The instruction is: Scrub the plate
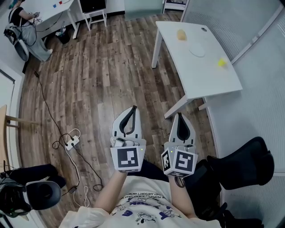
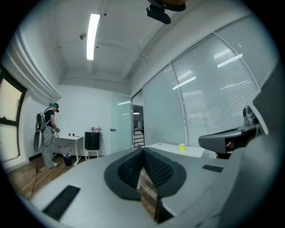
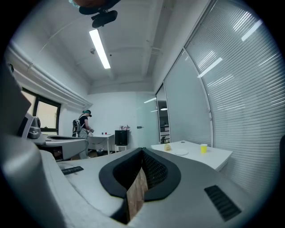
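**Item 1. Left gripper**: held out level in front of the person's shirt, over wood floor. Jaws fully together, tips meeting, nothing between the pads. Marker cube faces up at its near end.

**Item 2. Right gripper**: just beside item 1, at its 3 o'clock and parallel to it. Jaws closed to a thin slit, nothing held; only floor shows through the gap.

**Item 3. Black chair**: at 4 o'clock of the right gripper, against the blind-covered wall.

**Item 4. Power strip**: on the floor at 9 o'clock of the left gripper, with a black cable running off toward 11 o'clock.

**Item 5. White table**: at 1 o'clock of the grippers, well apart from both.

**Item 6. Plate**: white and round, lying flat near the middle of the tabletop, untouched by either gripper.

**Item 7. Sponge**: pale yellow lump at 11 o'clock of the plate, near it but apart.

**Item 8. Yellow cup**: at 4 o'clock of the plate, near the table's wall-side edge.

**Item 9. Person**: at the far 11 o'clock corner, standing at a second white desk.
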`<state>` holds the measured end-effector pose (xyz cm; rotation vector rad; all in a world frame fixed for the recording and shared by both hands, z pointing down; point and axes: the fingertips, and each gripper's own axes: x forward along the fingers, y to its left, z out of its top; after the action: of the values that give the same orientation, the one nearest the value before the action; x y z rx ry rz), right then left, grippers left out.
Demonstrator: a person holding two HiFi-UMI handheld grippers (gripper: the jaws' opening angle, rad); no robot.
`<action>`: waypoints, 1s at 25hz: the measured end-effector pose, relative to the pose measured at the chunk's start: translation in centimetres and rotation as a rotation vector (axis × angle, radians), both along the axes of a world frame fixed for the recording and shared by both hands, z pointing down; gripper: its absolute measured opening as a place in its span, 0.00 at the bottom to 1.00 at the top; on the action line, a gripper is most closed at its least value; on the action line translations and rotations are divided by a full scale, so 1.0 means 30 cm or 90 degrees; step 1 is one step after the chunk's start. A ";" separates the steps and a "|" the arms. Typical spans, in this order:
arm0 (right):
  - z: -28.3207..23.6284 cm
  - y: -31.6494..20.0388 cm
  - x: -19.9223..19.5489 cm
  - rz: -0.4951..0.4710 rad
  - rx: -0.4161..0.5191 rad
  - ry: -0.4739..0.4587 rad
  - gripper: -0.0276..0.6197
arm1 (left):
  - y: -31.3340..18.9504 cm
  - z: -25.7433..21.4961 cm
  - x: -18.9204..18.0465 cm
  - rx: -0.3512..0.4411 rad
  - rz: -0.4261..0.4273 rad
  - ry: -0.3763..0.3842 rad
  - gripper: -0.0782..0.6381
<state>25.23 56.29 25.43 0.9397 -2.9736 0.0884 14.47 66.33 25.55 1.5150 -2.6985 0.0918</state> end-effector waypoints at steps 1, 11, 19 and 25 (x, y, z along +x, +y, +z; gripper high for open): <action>0.001 -0.009 -0.007 0.000 -0.001 0.001 0.07 | -0.012 0.001 -0.006 -0.001 0.001 0.002 0.14; 0.026 -0.109 -0.158 0.012 -0.011 0.013 0.07 | -0.118 0.026 -0.150 -0.011 0.016 0.012 0.14; 0.018 -0.233 -0.347 0.040 -0.011 0.012 0.07 | -0.263 0.003 -0.355 -0.014 0.050 -0.004 0.14; 0.006 -0.326 -0.476 0.068 -0.013 0.014 0.07 | -0.362 -0.007 -0.501 -0.019 0.073 0.001 0.14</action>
<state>10.97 46.52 25.61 1.0895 -2.8951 0.1085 -0.56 55.47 25.35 1.6601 -2.5949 0.1335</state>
